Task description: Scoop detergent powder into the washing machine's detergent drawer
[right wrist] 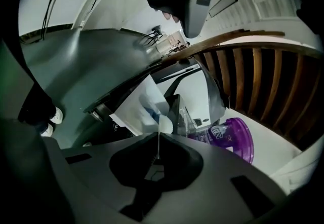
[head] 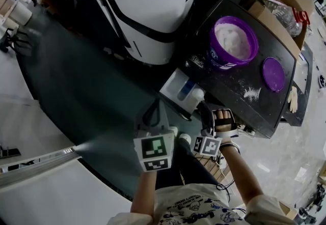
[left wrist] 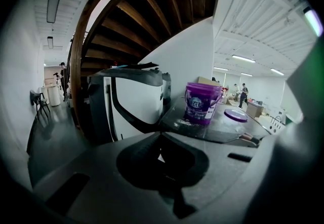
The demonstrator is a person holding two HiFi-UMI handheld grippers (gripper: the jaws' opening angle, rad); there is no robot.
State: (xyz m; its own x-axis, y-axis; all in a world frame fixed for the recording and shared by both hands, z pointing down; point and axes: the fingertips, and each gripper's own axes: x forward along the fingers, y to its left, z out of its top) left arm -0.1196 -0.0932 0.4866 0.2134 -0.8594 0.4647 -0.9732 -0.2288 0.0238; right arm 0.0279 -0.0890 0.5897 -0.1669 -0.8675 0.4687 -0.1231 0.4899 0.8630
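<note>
— Where is the detergent drawer (head: pixel 179 88)?
— It stands open from the washing machine (head: pixel 153 15), by the edge of the dark worktop (head: pixel 239 107). A white scoop (head: pixel 196 97) hangs just over it.
— Held by what?
— By the right hand-held gripper (head: pixel 205 111), jaws clamped on its thin handle. The left hand-held gripper (head: pixel 152 113) is beside it, jaws together on nothing.
— And the powder?
— It's in the open purple tub (head: pixel 233 43) on the worktop. The lid (head: pixel 273 74) lies near it, and there is some spilled powder (head: pixel 252 92) beside them.

White cartoon-print T-shirt (head: pixel 198 209), dark trousers (head: pixel 191 168), white shoes (head: pixel 184 139) — marker cubes (head: pixel 154 151) on left tool (head: pixel 152 111) and right tool (head: pixel 206 113).
</note>
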